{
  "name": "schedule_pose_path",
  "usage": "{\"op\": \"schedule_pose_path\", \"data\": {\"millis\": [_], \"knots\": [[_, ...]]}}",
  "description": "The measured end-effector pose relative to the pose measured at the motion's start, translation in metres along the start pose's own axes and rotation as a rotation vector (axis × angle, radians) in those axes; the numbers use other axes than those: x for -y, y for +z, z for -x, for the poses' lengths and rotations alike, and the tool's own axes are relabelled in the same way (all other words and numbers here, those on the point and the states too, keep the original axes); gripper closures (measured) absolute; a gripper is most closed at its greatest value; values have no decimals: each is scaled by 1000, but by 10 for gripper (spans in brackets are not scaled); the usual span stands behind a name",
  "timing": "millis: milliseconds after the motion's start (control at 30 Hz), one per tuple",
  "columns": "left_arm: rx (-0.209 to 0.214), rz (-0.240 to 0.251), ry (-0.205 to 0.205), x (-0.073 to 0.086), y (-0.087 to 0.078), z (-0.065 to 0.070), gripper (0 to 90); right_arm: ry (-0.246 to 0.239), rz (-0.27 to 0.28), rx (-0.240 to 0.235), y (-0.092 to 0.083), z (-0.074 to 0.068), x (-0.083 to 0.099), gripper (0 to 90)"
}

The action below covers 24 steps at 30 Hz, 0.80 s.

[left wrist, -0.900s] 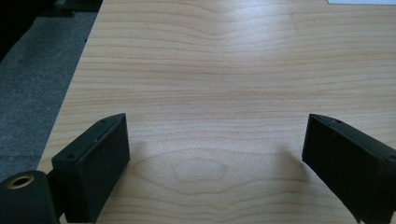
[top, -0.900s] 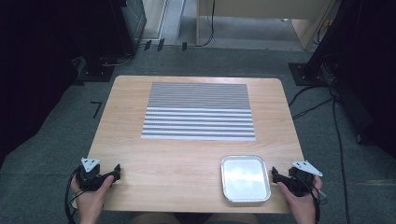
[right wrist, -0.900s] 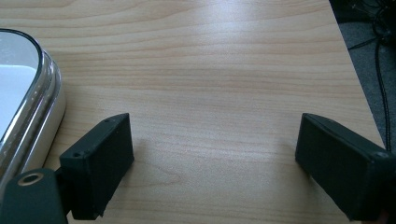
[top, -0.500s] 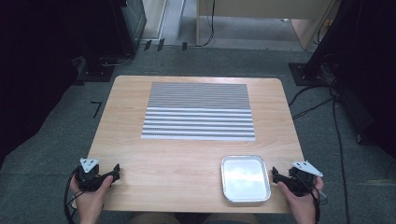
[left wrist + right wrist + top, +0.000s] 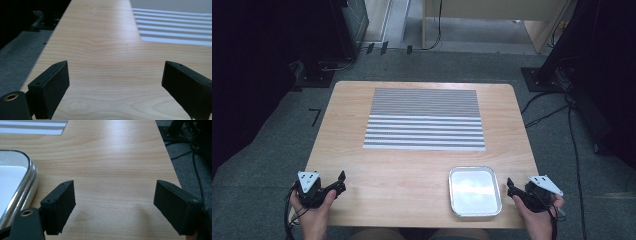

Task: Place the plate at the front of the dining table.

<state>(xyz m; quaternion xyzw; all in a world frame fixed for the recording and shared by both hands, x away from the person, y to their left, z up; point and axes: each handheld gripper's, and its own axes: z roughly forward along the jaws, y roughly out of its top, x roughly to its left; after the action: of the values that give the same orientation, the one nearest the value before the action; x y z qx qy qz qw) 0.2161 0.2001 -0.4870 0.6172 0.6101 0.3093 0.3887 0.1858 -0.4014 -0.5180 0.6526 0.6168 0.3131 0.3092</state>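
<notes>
The left hand-held gripper [image 5: 341, 181] rests at the near left corner of the wooden tabletop [image 5: 412, 170], jaws spread with nothing between them. The right hand-held gripper [image 5: 510, 189], also released and empty, sits just beside the metal tray [image 5: 475, 213] near the front right edge, not touching it.

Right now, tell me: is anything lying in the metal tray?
No, the metal tray holds nothing; its shiny bottom is bare in the high view.
</notes>
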Motion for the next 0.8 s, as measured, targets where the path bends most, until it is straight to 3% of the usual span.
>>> {"op": "schedule_pose_path", "data": {"millis": [133,167,367,433,500,567,600,700,733,767,800], "knots": [[46,12,-15,-1,-2,12,81,9,24,2,-3,-1,-2,192],[61,20,-15,-1,-2,20,81,17,46,4,-6,-1,-3,214],[86,28,-11,1,0,45,82,17,87,-2,-11,-3,-5,266],[74,39,-4,2,0,55,155,12,93,-21,-12,-4,-5,308],[86,45,2,3,-1,66,155,2,97,-21,-13,-5,-5,321],[98,60,6,4,-1,79,155,19,94,-52,-15,-5,-6,366],[98,60,6,4,-1,79,155,19,94,-52,-15,-5,-6,366],[126,69,18,6,0,98,155,19,125,-73,-19,-6,-7,385],[126,69,18,6,0,98,155,17,133,-81,-19,-6,-6,384],[130,66,26,8,1,108,157,17,138,-83,-19,-7,-6,380],[130,66,26,8,1,108,158,20,138,-80,-19,-7,-6,379]]}}
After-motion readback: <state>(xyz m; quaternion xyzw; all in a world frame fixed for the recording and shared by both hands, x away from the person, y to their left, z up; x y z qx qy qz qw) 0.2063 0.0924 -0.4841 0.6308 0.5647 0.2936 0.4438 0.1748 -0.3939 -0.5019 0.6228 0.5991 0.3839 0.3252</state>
